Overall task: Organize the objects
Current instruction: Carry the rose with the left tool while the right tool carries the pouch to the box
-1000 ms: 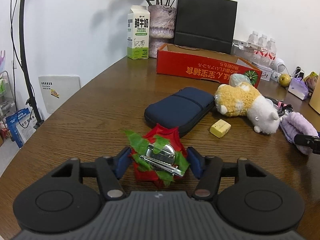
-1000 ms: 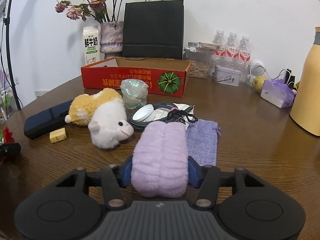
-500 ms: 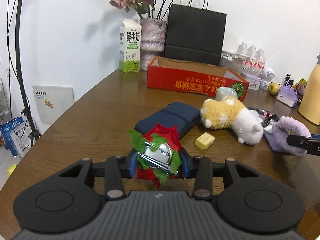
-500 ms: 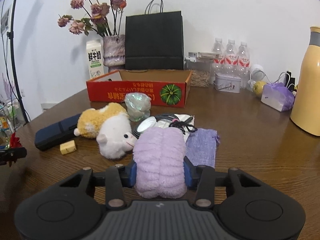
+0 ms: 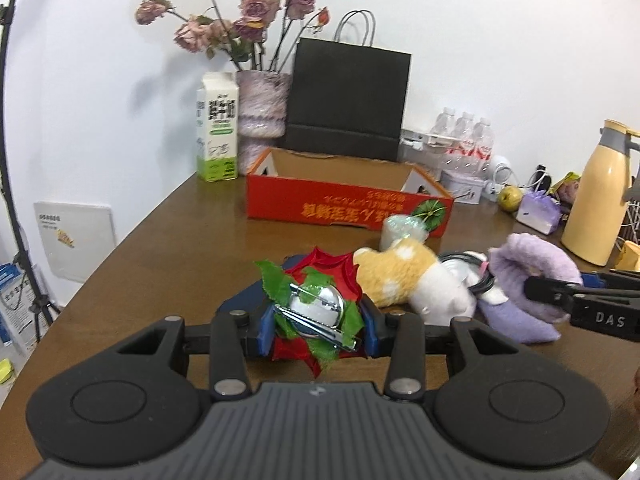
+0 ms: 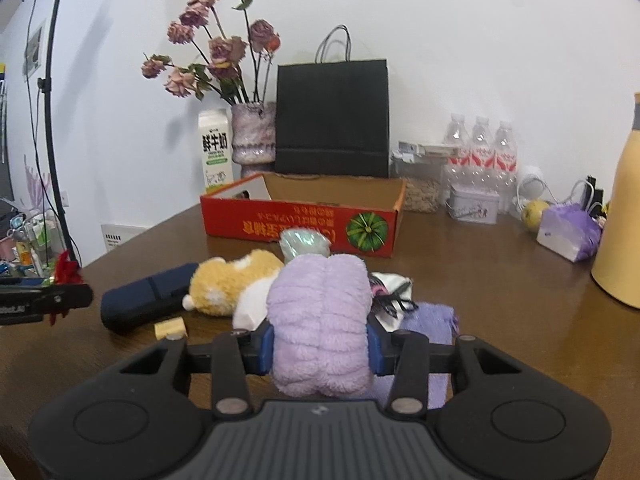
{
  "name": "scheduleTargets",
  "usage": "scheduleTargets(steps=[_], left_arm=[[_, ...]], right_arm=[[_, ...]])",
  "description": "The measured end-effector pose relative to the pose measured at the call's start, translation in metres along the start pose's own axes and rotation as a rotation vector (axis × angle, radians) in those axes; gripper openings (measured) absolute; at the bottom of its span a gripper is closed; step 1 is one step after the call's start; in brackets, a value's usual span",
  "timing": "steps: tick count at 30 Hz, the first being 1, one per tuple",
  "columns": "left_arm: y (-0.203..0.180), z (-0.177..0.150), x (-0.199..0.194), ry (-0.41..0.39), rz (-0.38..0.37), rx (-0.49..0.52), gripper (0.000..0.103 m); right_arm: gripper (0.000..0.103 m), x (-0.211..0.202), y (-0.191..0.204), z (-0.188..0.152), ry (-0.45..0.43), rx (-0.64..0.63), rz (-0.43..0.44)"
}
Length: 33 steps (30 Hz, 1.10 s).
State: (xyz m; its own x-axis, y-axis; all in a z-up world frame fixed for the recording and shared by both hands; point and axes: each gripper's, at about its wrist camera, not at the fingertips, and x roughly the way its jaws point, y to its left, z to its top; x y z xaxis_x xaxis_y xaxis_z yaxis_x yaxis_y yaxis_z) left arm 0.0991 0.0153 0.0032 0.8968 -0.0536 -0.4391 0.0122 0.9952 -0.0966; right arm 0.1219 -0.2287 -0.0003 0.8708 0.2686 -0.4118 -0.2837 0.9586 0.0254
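Gripping noted both sides: red rose brooch (image 5: 316, 312) clamped in left tongs (image 5: 317, 330), purple plush item (image 6: 320, 320) clamped in right tongs (image 6: 320, 346); both held above bench (image 6: 500, 280), red box (image 6: 300, 220) beyond.

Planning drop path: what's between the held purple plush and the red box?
Right wrist view: an iridescent wrapped bundle sits between purple plush and red box.

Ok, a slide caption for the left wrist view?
Left tongs grip a red flower brooch above the table, facing the red box.
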Motion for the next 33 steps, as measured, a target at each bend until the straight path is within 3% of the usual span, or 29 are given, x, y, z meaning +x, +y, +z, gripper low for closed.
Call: scheduleTargets(steps=[17, 33], left_arm=[[-0.030, 0.058, 0.033, -0.095, -0.034, 0.051, 0.042], [-0.037, 0.107, 0.100, -0.105, -0.026, 0.053, 0.042]], right_arm=[[0.042, 0.028, 0.013, 0.045, -0.064, -0.016, 0.037], [0.042, 0.090, 0.006, 0.095, -0.093, -0.012, 0.037]])
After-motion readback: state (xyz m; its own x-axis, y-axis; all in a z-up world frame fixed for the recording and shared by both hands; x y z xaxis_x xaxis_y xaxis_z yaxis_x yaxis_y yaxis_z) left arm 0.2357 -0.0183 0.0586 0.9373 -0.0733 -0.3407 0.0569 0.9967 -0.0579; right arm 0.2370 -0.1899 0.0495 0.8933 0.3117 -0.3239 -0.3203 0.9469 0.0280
